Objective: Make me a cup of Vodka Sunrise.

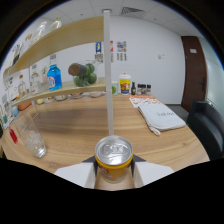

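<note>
The gripper [114,172] holds a small yellow-orange drinks can with a silver pull-tab lid [114,156]; its two pale fingers [80,176] press against the can's sides, one on each flank, so the can sits upright and clamped between them. Just beyond the can a slim white post [107,75] rises straight up from the light wooden table [90,125] to the upper wooden shelf [60,35]. Off to the left of the fingers, near the table's front edge, stands a clear drinking glass with ice cubes in it [34,139], well apart from the can. Further back, on the lower wooden shelf [70,90], a blue glass bottle [54,76] stands upright, and beside it a tilted glass jar of green limes [84,74]. Right of the post, at the table's far side, are a white tub with a yellow label [125,84] and a few small dark bottles [140,90]. A folded white cloth bag [161,117] lies flat on the table to the right, and a black chair [207,125] stands past the table's edge
</note>
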